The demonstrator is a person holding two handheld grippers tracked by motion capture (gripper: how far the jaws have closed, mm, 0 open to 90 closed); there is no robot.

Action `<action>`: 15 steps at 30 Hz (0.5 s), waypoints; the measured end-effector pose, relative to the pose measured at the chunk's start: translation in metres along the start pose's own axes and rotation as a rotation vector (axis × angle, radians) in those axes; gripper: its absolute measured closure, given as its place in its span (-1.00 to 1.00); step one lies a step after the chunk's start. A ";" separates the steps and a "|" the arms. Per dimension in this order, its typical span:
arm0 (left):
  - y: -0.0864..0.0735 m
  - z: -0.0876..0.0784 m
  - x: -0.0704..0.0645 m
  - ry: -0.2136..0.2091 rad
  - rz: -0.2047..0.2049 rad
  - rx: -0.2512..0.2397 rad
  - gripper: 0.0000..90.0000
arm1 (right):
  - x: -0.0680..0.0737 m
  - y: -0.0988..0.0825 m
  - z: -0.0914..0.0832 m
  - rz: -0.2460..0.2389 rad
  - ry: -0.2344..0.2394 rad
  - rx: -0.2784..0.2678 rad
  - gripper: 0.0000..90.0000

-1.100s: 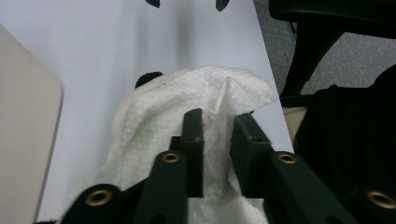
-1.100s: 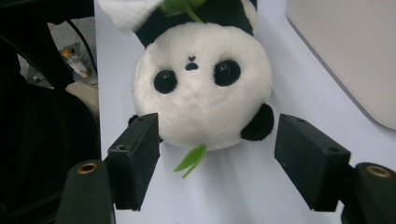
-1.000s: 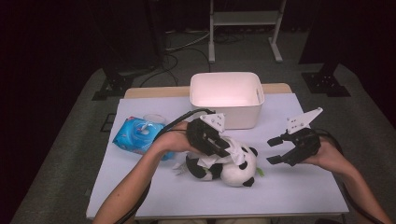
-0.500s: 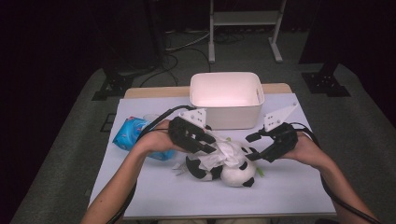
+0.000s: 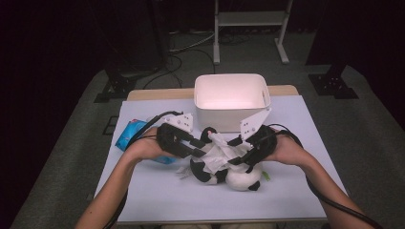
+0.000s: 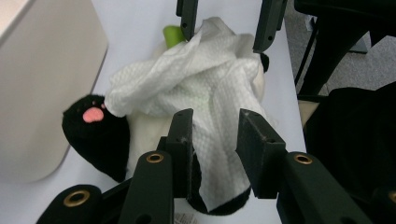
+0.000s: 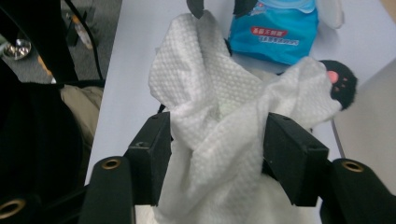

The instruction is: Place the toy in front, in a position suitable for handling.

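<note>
The left hand-held gripper [image 5: 203, 151] is clamped on a white wipe [image 5: 217, 155] draped over a black-and-white plush toy [image 5: 224, 174] on the bench [image 5: 157, 195]. Facing it, the right hand-held gripper [image 5: 237, 151] has just been closing its jaws; they straddle the wipe's other end, apparently not yet pinching it.

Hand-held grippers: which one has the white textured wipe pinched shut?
The left hand-held gripper: jaws clamped on the white textured wipe. The right hand-held gripper straddles it wider.

On the desk [image 5: 157, 200] are one white bin [image 5: 232, 101], one plush panda [image 5: 224, 174], one white wipe [image 5: 217, 155], one blue wipes pack [image 5: 131, 138], and two hand-held grippers, left [image 5: 206, 149] and right [image 5: 235, 151].
</note>
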State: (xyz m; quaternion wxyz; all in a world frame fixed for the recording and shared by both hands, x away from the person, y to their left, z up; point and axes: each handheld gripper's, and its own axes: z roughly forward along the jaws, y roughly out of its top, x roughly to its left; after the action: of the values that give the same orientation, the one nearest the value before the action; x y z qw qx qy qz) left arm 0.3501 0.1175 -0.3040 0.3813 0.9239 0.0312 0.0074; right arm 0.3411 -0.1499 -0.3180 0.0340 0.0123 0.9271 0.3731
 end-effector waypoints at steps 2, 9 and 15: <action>-0.003 0.002 0.000 0.000 -0.012 0.007 0.48 | 0.001 0.002 0.005 -0.008 0.004 0.015 -0.06; -0.010 0.007 0.003 -0.013 -0.027 0.016 0.45 | 0.001 0.002 0.031 -0.010 0.018 0.076 0.18; -0.010 0.008 0.002 -0.017 -0.028 0.011 0.44 | 0.001 -0.005 0.035 0.006 0.005 0.081 0.64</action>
State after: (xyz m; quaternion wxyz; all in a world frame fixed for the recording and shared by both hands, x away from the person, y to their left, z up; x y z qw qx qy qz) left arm 0.3521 0.1193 -0.3169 0.3764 0.9255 0.0409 -0.0057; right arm 0.3427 -0.1296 -0.3465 0.0301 0.0157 0.9415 0.3352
